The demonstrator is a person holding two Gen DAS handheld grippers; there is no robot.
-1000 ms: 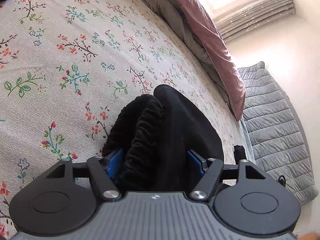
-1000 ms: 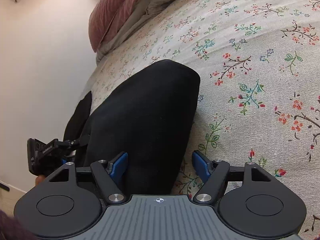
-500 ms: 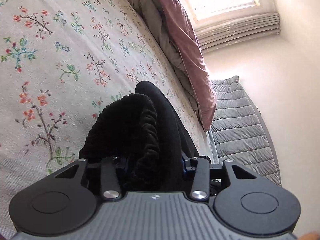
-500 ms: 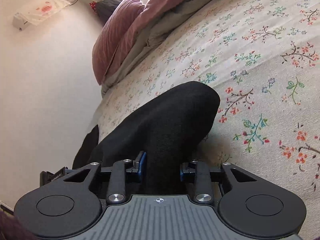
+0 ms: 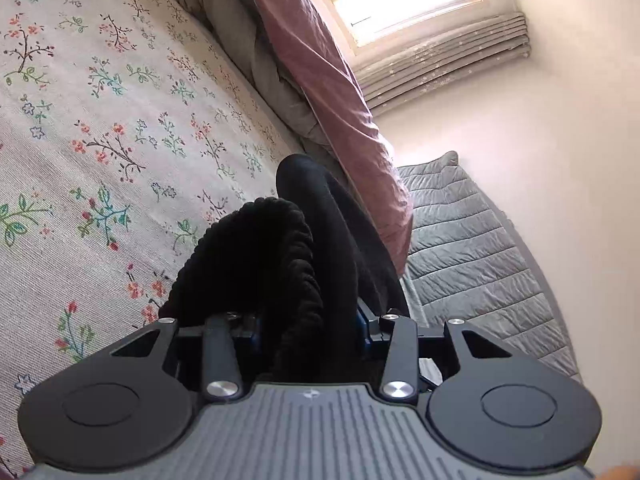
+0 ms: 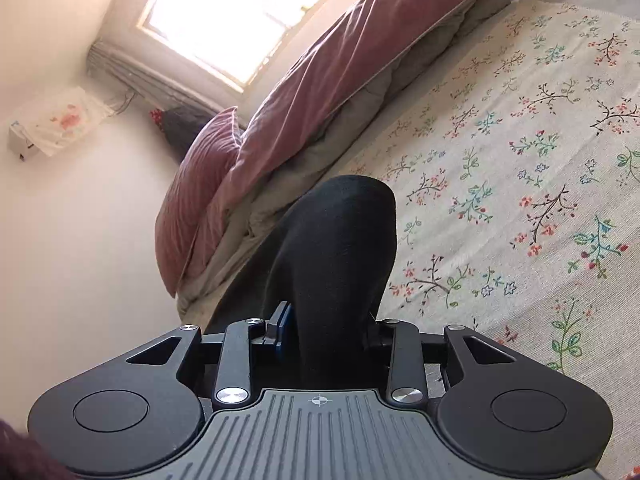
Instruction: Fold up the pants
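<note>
My left claw (image 5: 306, 326) grips the ribbed waistband bunch of the black pants (image 5: 320, 240). My right claw (image 6: 326, 334) has black fabric of the pants (image 6: 340, 248) between its pads, jaws opening slightly. The pants are lifted over the floral bedspread (image 5: 100, 140), near the pink duvet (image 6: 320, 80).

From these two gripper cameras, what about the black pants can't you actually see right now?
- Left wrist view: the ribbed waistband bunches over the left gripper, hiding its pads.
- Right wrist view: black cloth covers the right gripper; its right pad is hidden.
- Both views: the pants' far part lies behind the lifted fold.
</note>
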